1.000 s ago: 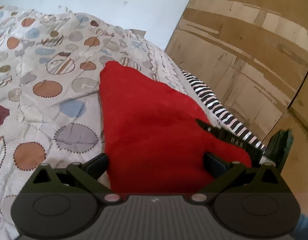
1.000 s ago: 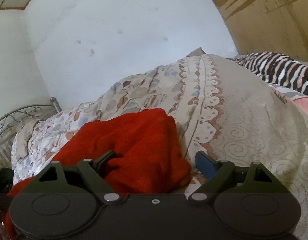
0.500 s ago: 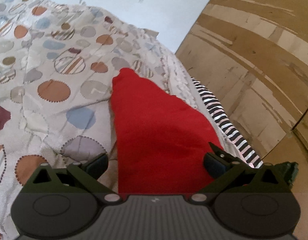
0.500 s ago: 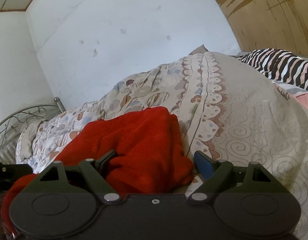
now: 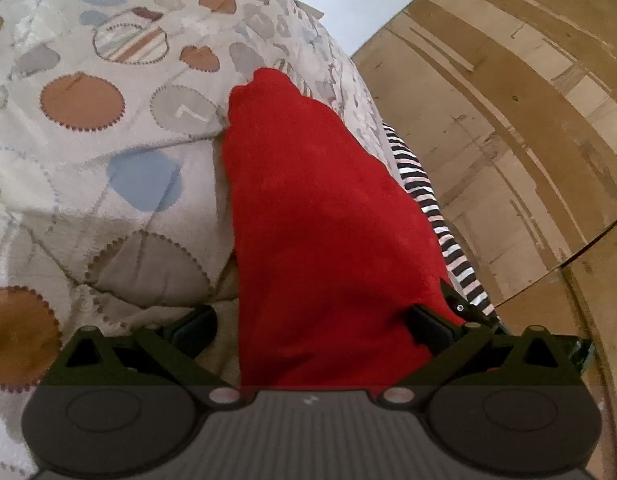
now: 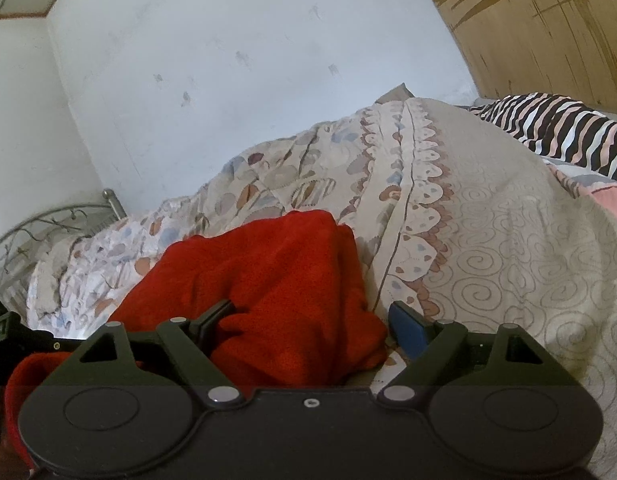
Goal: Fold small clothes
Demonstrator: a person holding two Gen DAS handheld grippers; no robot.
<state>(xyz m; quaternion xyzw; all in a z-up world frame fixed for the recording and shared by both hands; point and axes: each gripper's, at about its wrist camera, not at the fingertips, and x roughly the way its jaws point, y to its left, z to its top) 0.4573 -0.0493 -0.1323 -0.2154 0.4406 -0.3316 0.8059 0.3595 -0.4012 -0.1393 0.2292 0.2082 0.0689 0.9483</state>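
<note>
- Bed quilt, patterned: bears red garment, bunched.
- Left gripper, right gripper: both spread wide, cloth between, unpinched.
- Advice: pinch one edge only, avoid quilt.

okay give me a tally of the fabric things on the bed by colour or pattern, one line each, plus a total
Red: 1, the red garment
Beige with coloured circles: 1, the patterned quilt
Black and white striped: 1, the striped cloth
Pink: 1, a pink fabric at the right edge of the right wrist view; what it is cannot be told
Total: 4
</note>
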